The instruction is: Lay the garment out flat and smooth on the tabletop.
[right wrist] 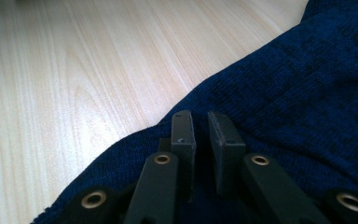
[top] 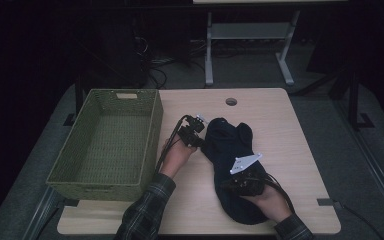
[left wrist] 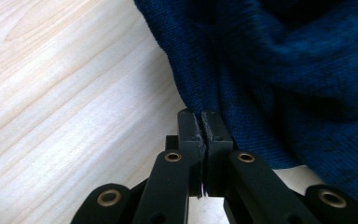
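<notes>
Light wood-grain table (top: 280,130) with a round cable hole (top: 231,101) near its far edge. A dark navy knitted garment (top: 230,150), bunched up, lies on the table right of centre, running from mid-table toward the near edge. A green woven rectangular basket (top: 152,130) sits on the left part of the table, nothing visible inside it; its right wall is near the left hand but apart from the garment.

Left gripper (top: 198,134) comes in from the lower left, held by a hand (top: 176,159) with a plaid sleeve (top: 145,210), and meets the garment's left edge. In the left gripper view the left gripper's (left wrist: 204,122) jaws are pressed together at the hem of the knitted garment (left wrist: 284,70); whether a bit of fabric is pinched between the tips cannot be told, the tips sit right at the hem. Bare table (left wrist: 65,93) fills the left of that view.

Right gripper (top: 245,184) rests on the near part of the garment, grey three-cornered plate (top: 244,163) on top, the right hand (top: 267,199) behind it. In the right gripper view the right gripper's (right wrist: 204,125) jaws stand slightly apart, a narrow gap between them, hovering over or touching the knit (right wrist: 298,84); nothing clearly held. Table surface (right wrist: 74,70) shows beyond the fabric edge.

Dark floor, cables and a white table frame (top: 250,35) behind.
</notes>
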`<control>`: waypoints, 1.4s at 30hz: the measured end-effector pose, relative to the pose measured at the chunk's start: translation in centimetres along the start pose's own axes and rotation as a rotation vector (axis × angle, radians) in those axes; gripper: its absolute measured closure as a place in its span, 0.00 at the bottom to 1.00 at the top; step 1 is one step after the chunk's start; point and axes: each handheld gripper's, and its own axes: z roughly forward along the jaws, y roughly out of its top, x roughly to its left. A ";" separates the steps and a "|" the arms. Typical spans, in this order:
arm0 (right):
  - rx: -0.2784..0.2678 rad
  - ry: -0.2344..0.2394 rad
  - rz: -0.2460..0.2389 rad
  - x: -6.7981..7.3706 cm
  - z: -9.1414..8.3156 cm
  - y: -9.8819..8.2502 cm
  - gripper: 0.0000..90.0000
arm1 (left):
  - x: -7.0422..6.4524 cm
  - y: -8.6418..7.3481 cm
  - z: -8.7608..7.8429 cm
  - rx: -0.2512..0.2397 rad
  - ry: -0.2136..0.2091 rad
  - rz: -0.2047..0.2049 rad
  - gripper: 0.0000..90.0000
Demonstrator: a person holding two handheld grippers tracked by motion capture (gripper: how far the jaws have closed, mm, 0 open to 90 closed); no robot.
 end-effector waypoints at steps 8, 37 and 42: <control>-0.019 -0.012 0.004 0.3 -1.6 -0.6 0.91 | 1.7 0.6 0.0 -0.015 0.077 -0.045 0.99; -0.141 -0.150 0.087 -3.8 -5.4 -0.5 0.87 | -1.3 -0.7 -5.5 -0.099 0.058 -0.003 0.89; -0.108 -0.196 0.126 -6.8 -4.9 -1.0 0.96 | -3.1 -2.0 -5.3 -0.081 -0.006 0.019 0.94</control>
